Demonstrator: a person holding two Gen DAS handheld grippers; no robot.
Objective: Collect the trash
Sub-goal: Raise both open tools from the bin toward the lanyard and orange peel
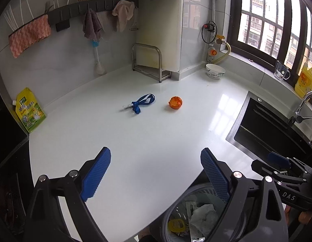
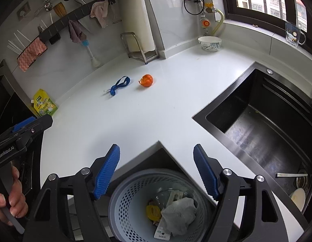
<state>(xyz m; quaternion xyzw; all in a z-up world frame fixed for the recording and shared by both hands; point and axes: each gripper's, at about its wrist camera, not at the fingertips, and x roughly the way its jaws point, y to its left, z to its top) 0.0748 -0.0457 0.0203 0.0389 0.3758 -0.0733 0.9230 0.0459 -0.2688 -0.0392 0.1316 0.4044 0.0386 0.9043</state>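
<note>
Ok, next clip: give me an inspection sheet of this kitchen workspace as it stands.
Surface: white countertop, glossy, mostly bare.
Job's things: orange peel and blue strap lie apart on the counter; trash basket below the edge holds crumpled paper and a yellow piece.
Clutter: bowl, yellow pouch, metal rack.
Grippers: left tongs and right tongs open, empty.
Cables: black loop on the wall pipe.
Surroundings: black sink, window, hanging cloths.
</note>
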